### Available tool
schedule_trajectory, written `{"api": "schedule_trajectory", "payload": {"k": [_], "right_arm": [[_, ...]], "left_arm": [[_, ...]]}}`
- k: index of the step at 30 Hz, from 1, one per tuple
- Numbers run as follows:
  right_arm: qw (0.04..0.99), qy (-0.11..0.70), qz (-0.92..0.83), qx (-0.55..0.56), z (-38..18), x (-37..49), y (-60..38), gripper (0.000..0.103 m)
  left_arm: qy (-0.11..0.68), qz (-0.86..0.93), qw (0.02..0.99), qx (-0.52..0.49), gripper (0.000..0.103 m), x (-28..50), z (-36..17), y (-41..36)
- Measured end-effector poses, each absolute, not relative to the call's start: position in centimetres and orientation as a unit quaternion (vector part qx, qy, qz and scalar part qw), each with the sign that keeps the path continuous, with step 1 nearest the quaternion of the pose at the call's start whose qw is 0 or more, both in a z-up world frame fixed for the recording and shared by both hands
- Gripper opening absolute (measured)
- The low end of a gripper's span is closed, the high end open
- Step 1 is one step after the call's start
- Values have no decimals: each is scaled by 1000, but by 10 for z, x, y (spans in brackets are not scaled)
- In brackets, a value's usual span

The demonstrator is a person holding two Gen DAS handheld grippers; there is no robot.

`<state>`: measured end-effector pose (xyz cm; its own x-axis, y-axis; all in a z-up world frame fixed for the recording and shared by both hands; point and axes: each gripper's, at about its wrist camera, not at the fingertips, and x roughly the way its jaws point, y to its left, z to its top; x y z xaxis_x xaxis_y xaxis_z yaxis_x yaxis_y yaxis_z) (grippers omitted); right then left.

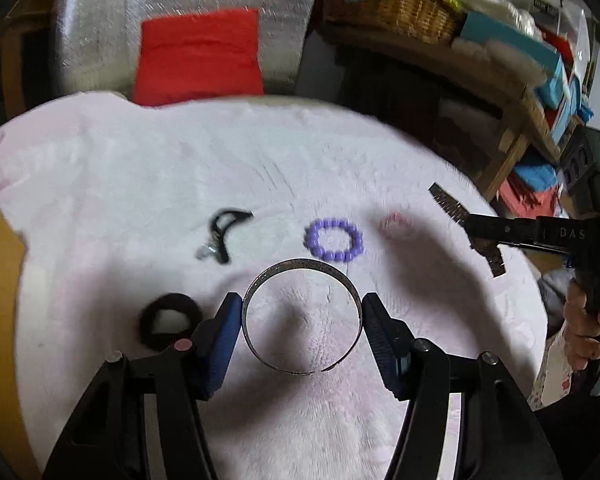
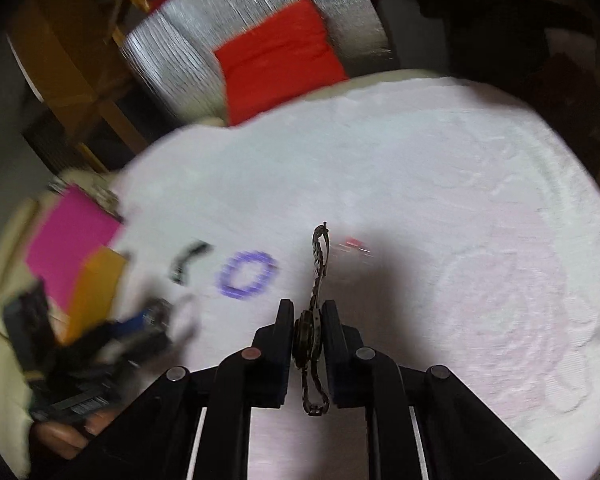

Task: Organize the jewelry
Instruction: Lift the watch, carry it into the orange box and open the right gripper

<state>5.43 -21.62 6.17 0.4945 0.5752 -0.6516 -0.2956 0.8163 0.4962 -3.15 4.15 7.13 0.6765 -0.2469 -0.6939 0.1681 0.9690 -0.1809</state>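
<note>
Left tongs (image 1: 302,316) clamped across rigid, light, slippery metal bangle (image 1: 300,280) at lower centre; right tongs (image 2: 308,336) clamped mid-length on limp, dangling watch (image 2: 314,320), lower centre.

Left gripper (image 1: 302,320): we see two black arms that angle inward, each ending in a blue ribbed pad, with round metal pivot pins along the linkage; one pin near the left pad looks pinkish. Right gripper (image 2: 307,334): we note the same black linkage, four round pins across its arms, dark pads, and pale strips running along the inner edges of the arms. Seen from the left wrist camera, the right gripper's black body bears pale lettering, of which we read "DAS". The hand (image 1: 588,328) on its handle emerges from a light sleeve (image 1: 552,376) printed with small pink flowers.
</note>
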Motion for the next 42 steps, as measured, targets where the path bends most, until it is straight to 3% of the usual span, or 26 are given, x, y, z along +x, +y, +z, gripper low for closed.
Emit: {"api": "schedule_trajectory", "payload": {"k": [7, 14, 19, 26, 29, 35, 42], "right_arm": [[819, 413, 338, 208, 92, 45, -152, 16], [769, 422, 454, 158, 119, 21, 15, 16], [743, 437, 493, 120, 118, 4, 131, 16], [765, 448, 458, 71, 81, 7, 226, 19], [768, 453, 447, 77, 79, 17, 229, 25], [795, 420, 433, 66, 97, 21, 162, 57], [837, 407, 360, 54, 100, 13, 33, 63]], "left_arm": [[318, -21, 944, -86, 63, -97, 129, 94], [276, 114, 948, -111, 63, -179, 162, 196], [309, 191, 920, -148, 63, -206, 131, 266], [381, 201, 879, -205, 64, -203, 72, 302], [380, 201, 876, -217, 67, -207, 70, 307], [364, 209, 890, -176, 71, -195, 90, 285], [367, 156, 911, -102, 76, -150, 119, 207]]}}
